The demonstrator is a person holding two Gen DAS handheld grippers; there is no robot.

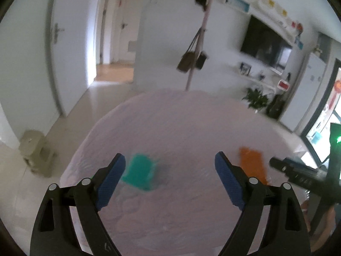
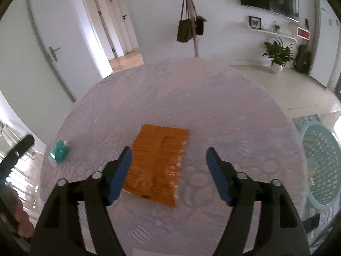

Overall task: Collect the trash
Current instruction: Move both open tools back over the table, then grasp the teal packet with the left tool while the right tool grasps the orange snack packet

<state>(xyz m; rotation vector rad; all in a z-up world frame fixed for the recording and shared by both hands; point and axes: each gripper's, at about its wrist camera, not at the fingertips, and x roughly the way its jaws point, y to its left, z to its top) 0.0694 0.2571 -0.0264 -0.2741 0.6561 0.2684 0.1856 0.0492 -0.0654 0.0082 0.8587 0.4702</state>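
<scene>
A teal packet (image 1: pixel 140 173) lies on the round pink-clothed table (image 1: pixel 181 123), just ahead of my open, empty left gripper (image 1: pixel 170 162), nearer its left finger. An orange wrapper (image 1: pixel 252 165) lies to the right of that gripper. In the right wrist view the orange wrapper (image 2: pixel 157 163) lies flat on the table (image 2: pixel 191 98) under and ahead of my open, empty right gripper (image 2: pixel 168 155). The teal packet (image 2: pixel 59 151) sits near the table's left edge there. The left wrist view is blurred.
A pale green perforated basket (image 2: pixel 321 168) stands on the floor to the right of the table. A coat stand with hanging bags (image 2: pixel 189 27) is behind the table. A potted plant (image 2: pixel 277 53) and a small stool (image 1: pixel 35 149) stand on the floor.
</scene>
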